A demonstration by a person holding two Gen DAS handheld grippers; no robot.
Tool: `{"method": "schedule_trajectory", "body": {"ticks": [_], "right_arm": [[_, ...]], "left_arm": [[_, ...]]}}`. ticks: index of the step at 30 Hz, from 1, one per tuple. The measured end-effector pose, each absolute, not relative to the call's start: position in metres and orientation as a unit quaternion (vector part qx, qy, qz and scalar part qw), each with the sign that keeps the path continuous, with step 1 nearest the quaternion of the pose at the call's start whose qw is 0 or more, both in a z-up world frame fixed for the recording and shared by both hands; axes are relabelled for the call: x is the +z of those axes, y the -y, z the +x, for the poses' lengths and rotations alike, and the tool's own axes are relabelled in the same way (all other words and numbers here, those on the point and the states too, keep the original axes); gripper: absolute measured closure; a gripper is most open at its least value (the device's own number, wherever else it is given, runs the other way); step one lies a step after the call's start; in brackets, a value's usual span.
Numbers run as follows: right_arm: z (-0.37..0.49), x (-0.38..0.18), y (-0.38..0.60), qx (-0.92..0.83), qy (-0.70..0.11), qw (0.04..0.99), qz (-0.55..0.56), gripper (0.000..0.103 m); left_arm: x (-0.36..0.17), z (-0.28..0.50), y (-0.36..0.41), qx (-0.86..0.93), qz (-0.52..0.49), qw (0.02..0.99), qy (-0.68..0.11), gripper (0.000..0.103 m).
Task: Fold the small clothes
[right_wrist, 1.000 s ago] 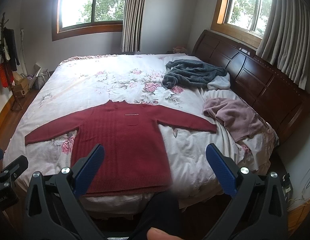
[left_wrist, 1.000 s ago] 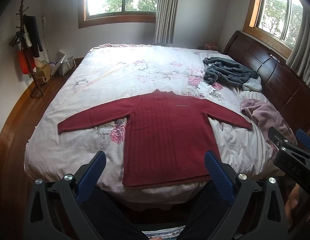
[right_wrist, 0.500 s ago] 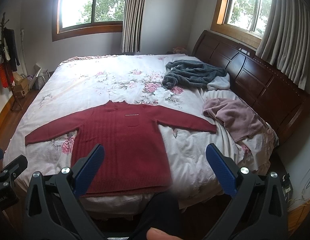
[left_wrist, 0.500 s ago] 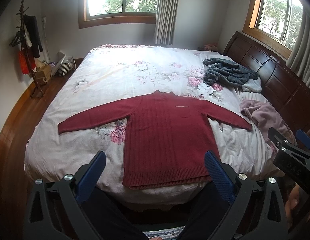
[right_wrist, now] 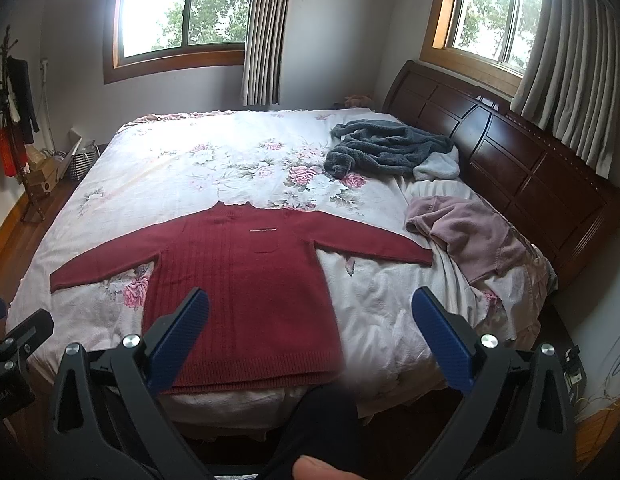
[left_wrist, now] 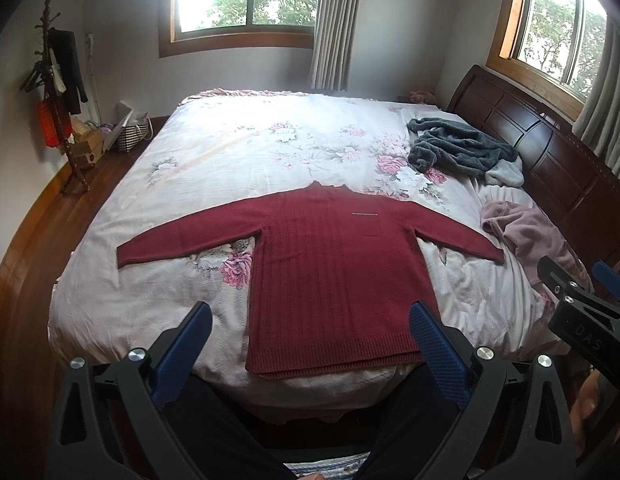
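here the red sweater lies flat on the floral bed, sleeves spread to both sides, hem at the near edge. the left gripper and right gripper hang above that edge, jaws spread wide and holding nothing. a grey garment and a pink garment lie crumpled near the headboard, apart from the sweater.

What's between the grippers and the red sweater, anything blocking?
Nothing visible. The red sweater lies flat on the bed, both sleeves spread. The left gripper and right gripper hover at its hem, jaws open. The grey garment and pink garment lie apart, near the headboard.
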State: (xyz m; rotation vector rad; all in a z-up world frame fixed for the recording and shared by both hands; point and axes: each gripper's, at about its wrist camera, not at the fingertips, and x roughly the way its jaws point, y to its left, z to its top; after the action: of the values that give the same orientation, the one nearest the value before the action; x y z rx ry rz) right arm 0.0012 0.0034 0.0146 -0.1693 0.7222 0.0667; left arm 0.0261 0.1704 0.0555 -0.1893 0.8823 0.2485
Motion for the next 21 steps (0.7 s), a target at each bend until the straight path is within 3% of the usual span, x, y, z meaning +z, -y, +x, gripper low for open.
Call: {"method": "schedule_trajectory", "body": {"ticks": [21], "right_arm": [[-0.0003, 0.0135, -0.0033, 0.032, -0.352, 0.932, -0.083, 0.003]], "left_arm": [[0.0607, 0.0245, -0.1740, 0.120, -0.093, 0.893, -0.424, 0.004]]}}
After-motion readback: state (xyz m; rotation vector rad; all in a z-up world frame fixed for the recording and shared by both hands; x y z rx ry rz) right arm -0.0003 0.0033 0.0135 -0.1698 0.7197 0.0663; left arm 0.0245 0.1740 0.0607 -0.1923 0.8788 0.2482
